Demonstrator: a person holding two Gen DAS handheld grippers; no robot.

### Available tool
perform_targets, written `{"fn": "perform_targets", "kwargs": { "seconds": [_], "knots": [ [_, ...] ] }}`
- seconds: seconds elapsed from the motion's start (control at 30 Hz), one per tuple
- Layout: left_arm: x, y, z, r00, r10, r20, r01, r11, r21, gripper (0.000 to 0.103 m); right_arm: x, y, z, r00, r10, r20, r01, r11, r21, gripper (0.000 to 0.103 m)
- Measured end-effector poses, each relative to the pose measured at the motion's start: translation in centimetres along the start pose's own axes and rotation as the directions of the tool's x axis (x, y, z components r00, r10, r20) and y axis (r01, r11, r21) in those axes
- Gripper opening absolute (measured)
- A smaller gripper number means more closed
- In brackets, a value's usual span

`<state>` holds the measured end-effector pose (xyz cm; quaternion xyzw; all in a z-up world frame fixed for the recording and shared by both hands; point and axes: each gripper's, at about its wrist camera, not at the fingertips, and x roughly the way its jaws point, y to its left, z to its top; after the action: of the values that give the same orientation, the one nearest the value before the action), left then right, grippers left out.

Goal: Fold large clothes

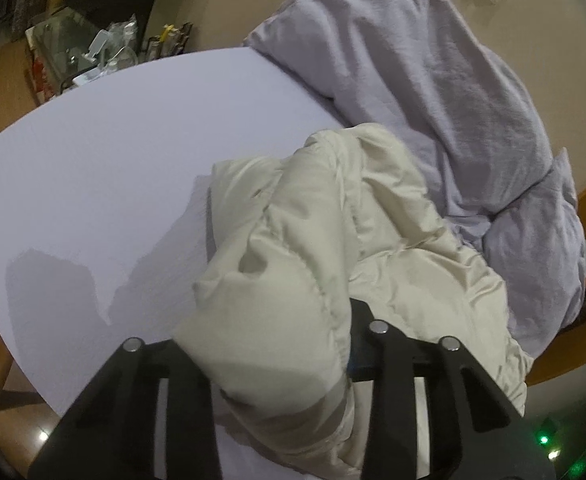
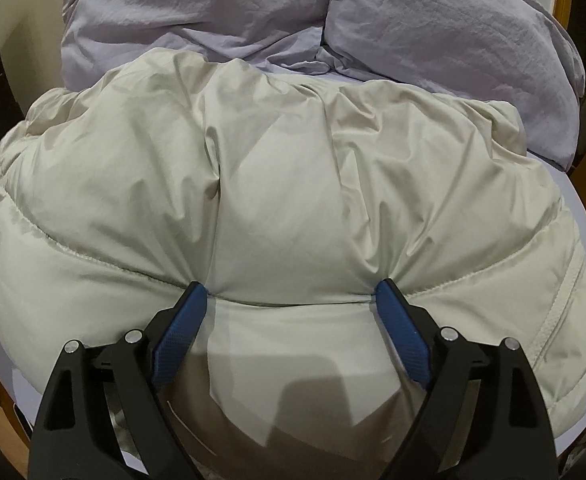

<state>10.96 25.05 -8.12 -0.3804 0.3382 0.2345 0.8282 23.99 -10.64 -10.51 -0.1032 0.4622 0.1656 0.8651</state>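
- No text, label, brand, number or sign can be read in either view.
- The boxes and clutter (image 1: pixel 73 40) on the stand at the far edge of the left wrist view are too dark and blurred to show any lettering.
- The cream padded jacket (image 2: pixel 293 200) shows only plain fabric and stitched seams, with no tag or logo to be seen.
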Motion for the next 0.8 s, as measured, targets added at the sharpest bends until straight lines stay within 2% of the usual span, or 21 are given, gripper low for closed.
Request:
{"fn": "perform_targets", "kwargs": {
  "seconds": [0.2,0.4,0.57,0.8],
  "knots": [
    [-1.7,-1.8,0.5,0.997,-0.073,0.032,0.072,0.997,0.019,0.031,0.1,0.0,0.1,1.000,0.000,-0.002,0.000,1.000,-0.007,0.088],
    [-4.3,-5.7,0.5,0.981,-0.181,0.073,0.174,0.980,0.098,0.030,0.1,0.1,0.0,1.000,-0.003,-0.001,0.003,1.000,-0.007,0.088],
    [-6.7,-10.3,-0.4,0.957,-0.280,0.083,0.258,0.943,0.208,0.030,-0.1,0.0,-0.1,1.000,-0.003,-0.005,0.003,1.000,-0.011,0.088],
    [-8.5,-16.5,-2.3,0.931,-0.362,0.048,0.329,0.887,0.324,0.030,-0.5,-0.1,0.0,1.000,0.007,-0.022,-0.008,1.000,-0.017,0.088]
  ]
}}
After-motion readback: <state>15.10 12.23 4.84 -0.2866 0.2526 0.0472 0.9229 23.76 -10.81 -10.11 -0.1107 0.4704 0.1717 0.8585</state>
